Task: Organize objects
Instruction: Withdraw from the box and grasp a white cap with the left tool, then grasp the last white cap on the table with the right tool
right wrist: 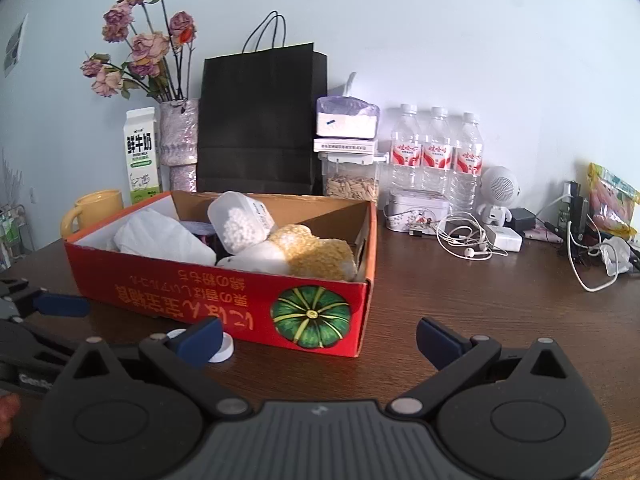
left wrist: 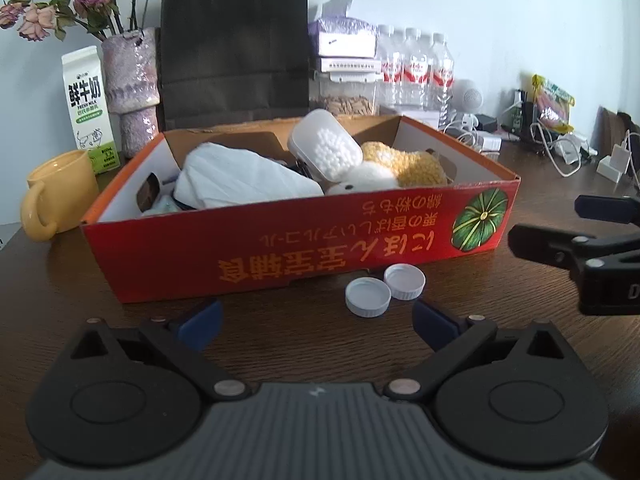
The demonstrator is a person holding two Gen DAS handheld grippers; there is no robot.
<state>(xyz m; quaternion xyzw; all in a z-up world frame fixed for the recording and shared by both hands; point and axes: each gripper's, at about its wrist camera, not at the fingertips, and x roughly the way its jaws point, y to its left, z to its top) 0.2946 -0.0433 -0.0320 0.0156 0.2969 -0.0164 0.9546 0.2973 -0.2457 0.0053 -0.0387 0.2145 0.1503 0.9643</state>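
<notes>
Hovering: left gripper [left wrist: 316, 322] low over the dark wooden table [left wrist: 280, 344], blue-tipped fingers spread wide and holding nothing; right gripper [right wrist: 318, 338] beside it, likewise spread wide and holding nothing
Caps: two white bottle caps [left wrist: 386, 288] lying open side up on the table, touching each other, just beside the near wall of the box and just ahead of the left gripper; in the right wrist view only part of one shows behind a blue fingertip
Box: red cardboard box [left wrist: 320, 248] printed with a green pumpkin and upside-down yellow lettering, standing mid-table; its near wall faces both cameras
Contents: white crumpled bag [left wrist: 240, 180] at the box's left end; clear plastic case of cotton swabs [left wrist: 326, 146] tilted on top in the middle; yellow-and-white plush toy [left wrist: 396, 168] toward the right end
Left edge of table: yellow mug [left wrist: 60, 192] just beside the box's left end; milk carton [left wrist: 90, 108] and vase of dried roses [left wrist: 132, 80] behind it
Back edge, by the wall: black paper bag [left wrist: 236, 44]; stacked containers [right wrist: 348, 152]; three water bottles [right wrist: 436, 152]
Right end of table: small white robot-shaped speaker [right wrist: 500, 196], earphones [right wrist: 464, 240] and tangled chargers, well apart from the box
</notes>
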